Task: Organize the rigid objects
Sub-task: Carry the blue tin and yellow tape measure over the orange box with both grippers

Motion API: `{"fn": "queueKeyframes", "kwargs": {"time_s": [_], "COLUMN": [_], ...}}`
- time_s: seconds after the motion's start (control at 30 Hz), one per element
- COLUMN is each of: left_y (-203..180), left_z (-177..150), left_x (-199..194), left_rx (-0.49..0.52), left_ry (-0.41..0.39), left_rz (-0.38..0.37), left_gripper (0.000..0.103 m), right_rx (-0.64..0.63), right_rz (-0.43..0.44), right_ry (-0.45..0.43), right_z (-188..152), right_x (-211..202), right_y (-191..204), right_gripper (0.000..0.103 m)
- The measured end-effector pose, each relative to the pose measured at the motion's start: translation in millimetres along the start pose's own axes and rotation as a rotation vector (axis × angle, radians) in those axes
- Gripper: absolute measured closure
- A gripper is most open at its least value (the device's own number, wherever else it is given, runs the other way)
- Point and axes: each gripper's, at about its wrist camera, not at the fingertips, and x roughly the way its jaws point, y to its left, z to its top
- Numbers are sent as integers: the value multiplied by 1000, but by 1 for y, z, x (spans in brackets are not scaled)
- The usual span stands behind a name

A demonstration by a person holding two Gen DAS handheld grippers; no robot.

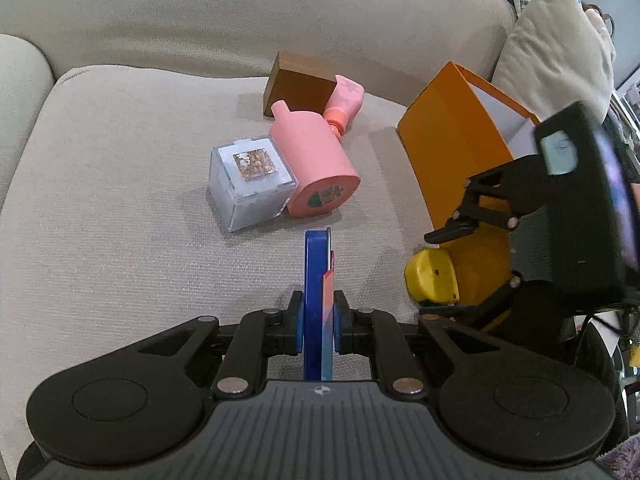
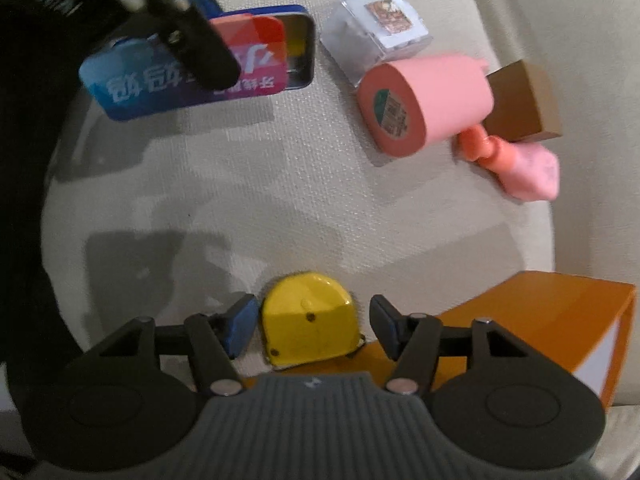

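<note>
Left gripper [image 1: 317, 326] jaws clamped on upright blue tin [image 1: 316, 280], above sofa cushion [image 1: 120, 240]. Right gripper [image 2: 312, 326] jaws wide apart, straddling yellow tape measure [image 2: 308, 316] without grip, at orange box [image 2: 540, 320] opening. At 12 o'clock from tin: clear cube [image 1: 250, 182], pink cup [image 1: 314, 168], brown box [image 1: 298, 86].

Left tool [image 1: 318, 322] clamped tight; right tool [image 2: 314, 330] apparently spread.

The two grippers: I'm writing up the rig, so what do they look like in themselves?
Both look alike. The left gripper and right gripper have black linkage arms with silver pivot pins, blue pads on the fingers, a grey ribbed body with a small round logo, and two black round housings. Seen from the left wrist, the right gripper has a bulky black body with a pale teal patch.
</note>
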Motion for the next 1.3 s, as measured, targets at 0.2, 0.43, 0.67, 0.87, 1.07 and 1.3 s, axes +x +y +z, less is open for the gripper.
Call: {"fn": "queueKeyframes", "kwargs": {"time_s": [0.2, 0.43, 0.67, 0.87, 1.07, 1.3], "left_y": [5, -2, -30, -71, -131, -213], "left_z": [-2, -1, 3, 16, 35, 55], "left_x": [-1, -10, -28, -52, -57, -22], "left_rx": [-17, -18, 46, 102, 229, 501], "left_ry": [1, -9, -46, -113, -141, -92], "left_rz": [1, 3, 14, -18, -72, -92], "left_gripper": [88, 88, 89, 89, 88, 88], "right_rx": [-2, 65, 179, 271, 355, 467], "right_rz": [6, -27, -90, -174, -246, -259], "right_ry": [20, -38, -208, -355, -336, -249], "right_z": [1, 0, -11, -43, -103, -172], "right_x": [5, -5, -66, -132, -156, -129], "right_y": [1, -5, -3, -6, -10, -21], "right_gripper": [44, 45, 45, 45, 45, 45]}}
